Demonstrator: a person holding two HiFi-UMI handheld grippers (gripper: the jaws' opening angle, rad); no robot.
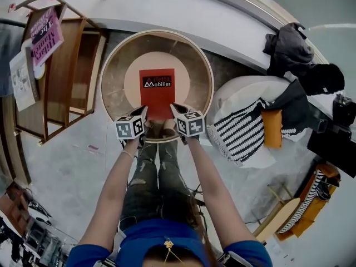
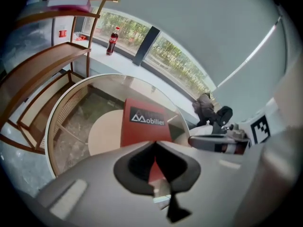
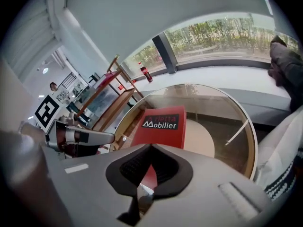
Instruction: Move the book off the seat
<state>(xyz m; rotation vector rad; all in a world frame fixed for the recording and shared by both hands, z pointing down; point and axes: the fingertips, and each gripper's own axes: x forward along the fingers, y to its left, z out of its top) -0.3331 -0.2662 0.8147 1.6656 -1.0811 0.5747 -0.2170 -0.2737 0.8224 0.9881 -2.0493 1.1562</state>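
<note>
You stand in a room with a white window ledge (image 1: 222, 21), a wooden shelf (image 1: 67, 65) at left and a round glass-topped seat (image 1: 111, 65) just below you. Your left gripper (image 1: 143, 111) and right gripper (image 1: 173, 109) each have their jaws clamped on the near edge of the red book (image 1: 157, 88) (cover reads "Mobilier"), one near each corner. The book sits over the seat's middle, so the grip looks made. Carrying it clear is left.

A wooden shelf (image 1: 61, 77) stands at nine o'clock, a cola bottle (image 2: 112, 40) at eleven, a dark jacket (image 1: 289, 49) at two, a striped blanket (image 1: 245, 133) at three.
</note>
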